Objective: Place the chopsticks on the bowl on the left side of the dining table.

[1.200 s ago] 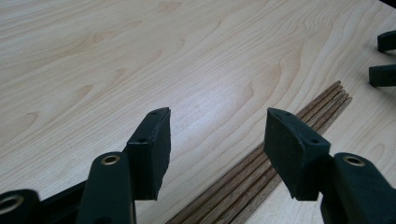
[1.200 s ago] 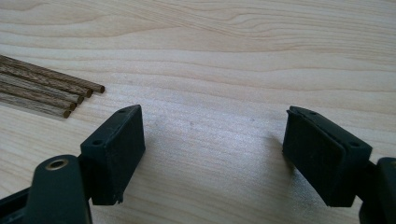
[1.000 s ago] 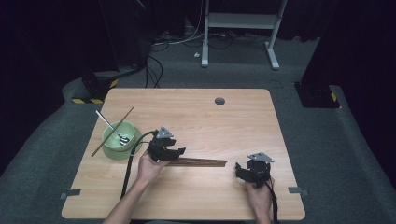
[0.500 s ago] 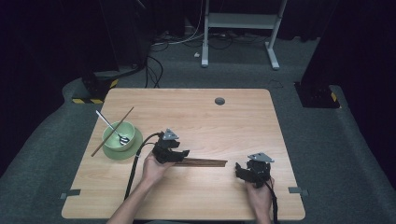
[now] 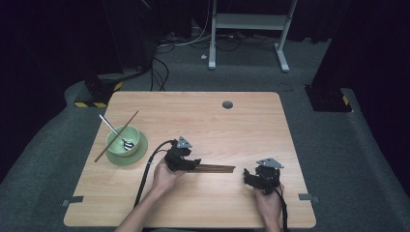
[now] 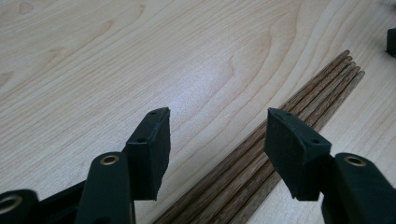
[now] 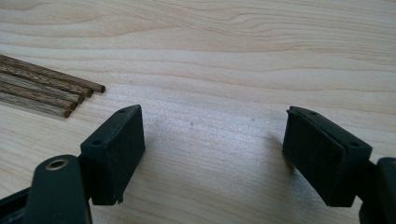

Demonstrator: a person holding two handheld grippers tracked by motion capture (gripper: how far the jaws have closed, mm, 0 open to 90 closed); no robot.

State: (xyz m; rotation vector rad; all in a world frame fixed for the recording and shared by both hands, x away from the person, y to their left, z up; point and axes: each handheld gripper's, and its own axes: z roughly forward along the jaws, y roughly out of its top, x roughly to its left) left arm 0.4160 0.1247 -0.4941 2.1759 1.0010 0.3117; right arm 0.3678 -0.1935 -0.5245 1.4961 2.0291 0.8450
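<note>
A bundle of several dark wooden chopsticks [image 5: 216, 168] lies flat near the middle of the wooden table [image 5: 203, 125]. My left gripper [image 5: 195, 164] hovers over the bundle's left end, open. In the left gripper view the chopsticks [image 6: 299, 100] run diagonally under the right jaw, and nothing is pinched in my left gripper [image 6: 217, 126]. My right gripper [image 5: 247, 176] sits just right of the bundle's other end, open. In the right gripper view the chopstick tips [image 7: 51, 91] lie off to the upper left of my right gripper [image 7: 212, 126], with bare wood between its jaws.
At the left a green bowl [image 5: 123, 141] stands on a green plate [image 5: 140, 153], holding a metal spoon [image 5: 113, 129]. One more chopstick [image 5: 131, 119] leans across it. A cable hole [image 5: 227, 104] sits at the back. Desk legs and cables are beyond the table.
My left gripper has shifted a little to the right and lower, onto the left end of the chopstick bundle, jaws still apart. The right gripper has stayed put.
</note>
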